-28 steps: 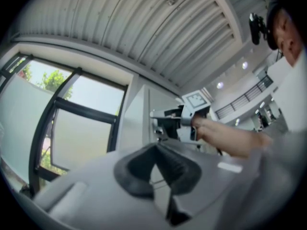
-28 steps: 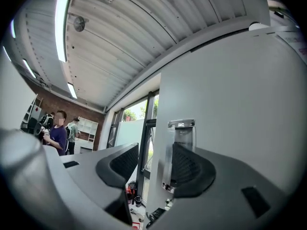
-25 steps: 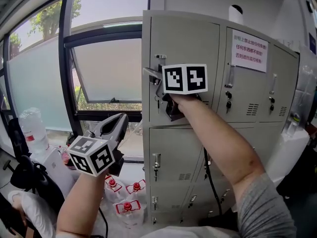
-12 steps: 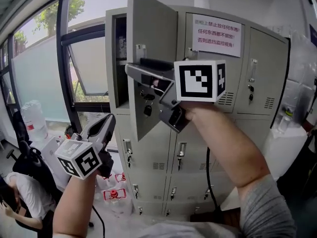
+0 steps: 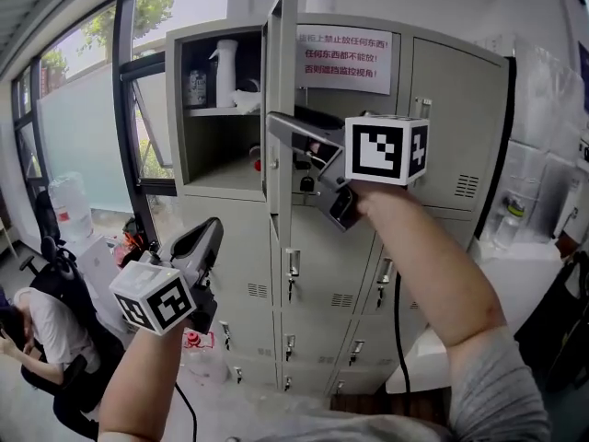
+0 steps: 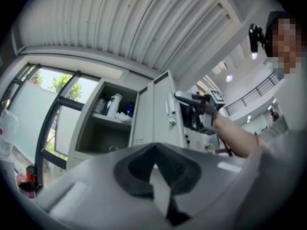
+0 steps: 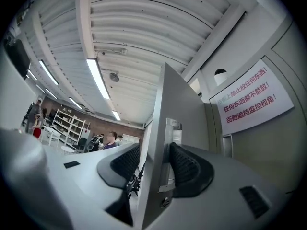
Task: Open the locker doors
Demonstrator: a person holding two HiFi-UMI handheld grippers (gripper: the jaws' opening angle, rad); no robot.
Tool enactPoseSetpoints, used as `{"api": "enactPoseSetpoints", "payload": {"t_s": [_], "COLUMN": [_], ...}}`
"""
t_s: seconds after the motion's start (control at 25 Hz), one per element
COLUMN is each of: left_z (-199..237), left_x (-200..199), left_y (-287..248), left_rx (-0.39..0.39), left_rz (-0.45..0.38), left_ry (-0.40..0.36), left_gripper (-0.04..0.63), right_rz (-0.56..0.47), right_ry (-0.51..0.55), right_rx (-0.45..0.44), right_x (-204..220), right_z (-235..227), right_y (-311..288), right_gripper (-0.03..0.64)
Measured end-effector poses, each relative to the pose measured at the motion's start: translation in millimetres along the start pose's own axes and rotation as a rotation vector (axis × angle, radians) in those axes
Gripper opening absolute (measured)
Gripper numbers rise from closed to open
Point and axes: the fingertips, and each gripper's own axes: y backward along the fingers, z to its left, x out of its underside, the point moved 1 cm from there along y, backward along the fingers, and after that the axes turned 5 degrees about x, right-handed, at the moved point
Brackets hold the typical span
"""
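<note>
The grey locker bank (image 5: 442, 109) has its top-left door (image 5: 281, 44) swung wide open, edge-on to me. My right gripper (image 5: 276, 127) straddles that door's free edge at the handle. In the right gripper view the door (image 7: 160, 109) stands between the jaws of the right gripper (image 7: 154, 159). The right pad lies against the handle plate and a thin slit shows beside the left pad. These jaws have just been opening a little. My left gripper (image 5: 213, 230) hangs low at the left, shut and empty, away from the lockers; it (image 6: 154, 152) looks up at the open compartment (image 6: 108, 128).
The open compartment (image 5: 221, 145) holds a white spray bottle (image 5: 225, 72) and small items on a shelf. A red-lettered notice (image 5: 343, 58) hangs on the neighbouring door. A seated person (image 5: 37, 320) and red-capped bottles (image 5: 193, 339) are at floor level left; a white box (image 5: 525, 284) stands right.
The top-left door has gone from closed to wide open, carried by my right gripper moving toward me and right. The left gripper stayed low at the left.
</note>
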Motion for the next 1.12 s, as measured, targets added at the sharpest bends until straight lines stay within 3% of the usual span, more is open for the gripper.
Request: {"api": "enactPoseSetpoints", "payload": {"t_s": [0.28, 0.44, 0.56, 0.68, 0.84, 1.12], "left_z": [-30, -29, -24, -15, -1, 13], "left_x": [5, 13, 26, 47, 99, 186], "left_y": [4, 16, 31, 49, 70, 94], "left_rx": [-0.003, 0.019, 0.038, 0.060, 0.057, 0.039], "left_rz": [0.008, -0.010, -0.026, -0.055, -0.022, 0.085], "left_ry": [-0.026, -0.012, 0.004, 0.038, 0.109, 0.168], "left_gripper": [0.003, 0.003, 0.003, 0.002, 0.002, 0.003], "right_rz": [-0.039, -0.068, -0.033, -0.003, 0.068, 0.151], "right_ry": [0.099, 0.062, -0.007, -0.065, -0.197, -0.258], "right_rx": [0.089, 0.066, 0.001, 0.003, 0.111, 0.269], "right_x": [7, 34, 101, 186, 285, 368], "right_z": [6, 30, 58, 66, 53, 36], "right_y": [16, 56, 90, 117, 150, 190], "right_gripper": [0.195, 0.195, 0.190, 0.174, 0.169, 0.161]}}
